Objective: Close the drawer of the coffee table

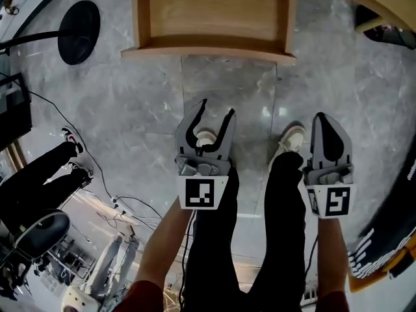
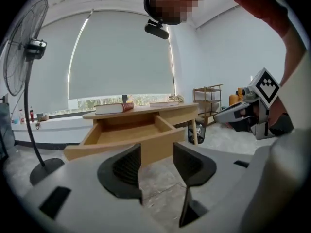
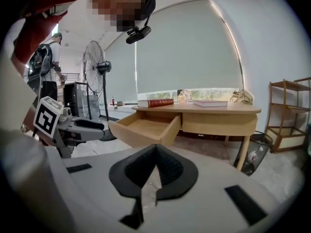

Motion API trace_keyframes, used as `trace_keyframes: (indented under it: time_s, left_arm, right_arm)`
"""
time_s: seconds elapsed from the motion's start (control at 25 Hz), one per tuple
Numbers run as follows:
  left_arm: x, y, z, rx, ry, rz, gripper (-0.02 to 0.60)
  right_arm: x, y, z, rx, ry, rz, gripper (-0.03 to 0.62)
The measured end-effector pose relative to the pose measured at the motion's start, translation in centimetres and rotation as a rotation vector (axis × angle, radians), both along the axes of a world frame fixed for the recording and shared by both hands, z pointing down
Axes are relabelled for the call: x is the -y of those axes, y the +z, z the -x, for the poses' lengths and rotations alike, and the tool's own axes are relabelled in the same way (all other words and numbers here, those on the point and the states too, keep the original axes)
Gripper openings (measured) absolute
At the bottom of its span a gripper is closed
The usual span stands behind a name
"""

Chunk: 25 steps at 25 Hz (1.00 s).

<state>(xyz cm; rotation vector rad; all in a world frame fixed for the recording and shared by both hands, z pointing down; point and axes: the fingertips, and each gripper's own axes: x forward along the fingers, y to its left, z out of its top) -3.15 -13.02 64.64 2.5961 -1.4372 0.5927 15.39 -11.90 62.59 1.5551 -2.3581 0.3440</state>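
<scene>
In the head view, the drawer (image 1: 211,18) stands pulled out at the top of the frame, its inside bare wood and its front edge over the grey marble floor (image 1: 143,116). Below it the person's black-trousered legs point toward it, and both claws are held above them, well apart from the drawer. The left claw (image 1: 217,109) is released, its two fingers spread in a fork, and the right claw (image 1: 327,132) is clenched to a single point. A fan's black round base (image 1: 78,21) sits at the upper left. In the left gripper view, the left claw's jaws stand apart with nothing between them, only the floor and the drawer front beyond. The drawer juts out of the wooden bench (image 2: 146,111), on which a red book (image 2: 114,108) lies. A standing fan (image 2: 24,47) is on the left, and the right claw shows at the right edge. In the right gripper view, the right claw's jaws meet tip to tip, gripping nothing. The open drawer hangs from the bench's left end, a second book (image 3: 210,103) lies on the bench top, and a wooden shelf (image 3: 289,110) stands at the right.
</scene>
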Motion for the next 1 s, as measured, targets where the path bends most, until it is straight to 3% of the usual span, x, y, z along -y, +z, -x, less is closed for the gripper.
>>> trace_keyframes:
  time_s: [0.2,0.64,0.76,0.88,1.0]
  left_arm:
    - [2.6,5.8,0.5,0.003,0.05,-0.098,0.205]
    - [8.1,16.0,0.8,-0.053,0.04,-0.339,0.204]
    - [8.7,16.8,1.2,-0.107,0.019,-0.354,0.204]
    - [9.0,16.9,1.9,-0.165,-0.054,-0.338,0.204]
    - [8.5,16.9,3.1,-0.152,-0.113,-0.333,0.204]
  right_arm:
    - [2.2,7.4,1.4,-0.023,-0.072,-0.023,-0.006]
    - [8.2,19.2,3.1,-0.046,-0.162,-0.263,-0.006]
    - [8.5,21.2,3.8,-0.052,-0.18,-0.283,-0.006]
    - [8.1,21.7,3.8,-0.1,-0.196,-0.297,-0.005]
    - [7.8,21.6,3.3,-0.112,-0.162,-0.289,-0.005]
